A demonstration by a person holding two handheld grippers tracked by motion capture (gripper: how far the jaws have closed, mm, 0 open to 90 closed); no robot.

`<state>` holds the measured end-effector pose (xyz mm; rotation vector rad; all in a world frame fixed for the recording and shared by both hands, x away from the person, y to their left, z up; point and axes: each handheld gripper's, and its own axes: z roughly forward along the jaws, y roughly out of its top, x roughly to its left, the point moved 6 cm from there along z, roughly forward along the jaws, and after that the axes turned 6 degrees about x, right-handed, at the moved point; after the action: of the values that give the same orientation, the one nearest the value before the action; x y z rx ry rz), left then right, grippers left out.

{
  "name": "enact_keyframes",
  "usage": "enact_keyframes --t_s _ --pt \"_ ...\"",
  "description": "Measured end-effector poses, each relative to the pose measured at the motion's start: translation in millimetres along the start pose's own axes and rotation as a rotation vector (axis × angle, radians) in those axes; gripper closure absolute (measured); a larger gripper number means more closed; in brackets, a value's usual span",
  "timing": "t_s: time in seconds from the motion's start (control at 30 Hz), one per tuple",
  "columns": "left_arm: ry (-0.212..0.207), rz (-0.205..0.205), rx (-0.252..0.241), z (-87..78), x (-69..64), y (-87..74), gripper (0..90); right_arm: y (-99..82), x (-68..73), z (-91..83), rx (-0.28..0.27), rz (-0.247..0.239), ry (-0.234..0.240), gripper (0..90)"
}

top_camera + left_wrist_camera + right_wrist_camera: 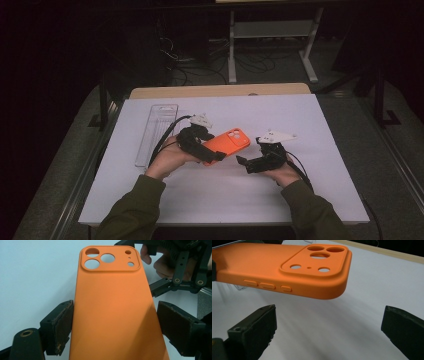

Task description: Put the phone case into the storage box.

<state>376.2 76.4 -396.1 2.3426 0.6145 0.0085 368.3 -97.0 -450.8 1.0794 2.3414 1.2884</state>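
Presently the orange, soft-looking silicone phone case [112, 310], judged light and bendable, is held above the white table sheet [280, 195] across its long sides by the left gripper [212, 152], while the wide-open right gripper [329, 332] is empty just beside its camera end, where a second hold seems best taken.

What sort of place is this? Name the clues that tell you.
Probably a lab or workshop: a white-covered table, loose cables on the floor behind it, and a metal stand. A person works with two grippers on an orange phone case.
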Motion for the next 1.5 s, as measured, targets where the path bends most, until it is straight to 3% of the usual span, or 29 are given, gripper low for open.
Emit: enact_keyframes --t_s 0.53,0.7,0.83,1.5 --pt "-0.015 0.003 0.01 1.5 -1.3 -1.1 16.3 -5.5 2.3 1.9 0.03 -0.081 -0.053 0.0" --pt "-0.015 0.006 0.019 3.3 -3.2 -1.1 16.2 -7.8 0.8 0.0 0.044 -0.127 -0.082 0.0" --pt "-0.018 0.013 0.023 4.3 -4.8 -1.3 16.3 -7.8 -0.5 -2.7 0.041 -0.176 -0.105 0.0" --pt "-0.019 0.012 0.027 2.0 -4.3 -2.4 16.3 -4.7 0.6 -15.3 0.021 -0.306 -0.208 0.0"
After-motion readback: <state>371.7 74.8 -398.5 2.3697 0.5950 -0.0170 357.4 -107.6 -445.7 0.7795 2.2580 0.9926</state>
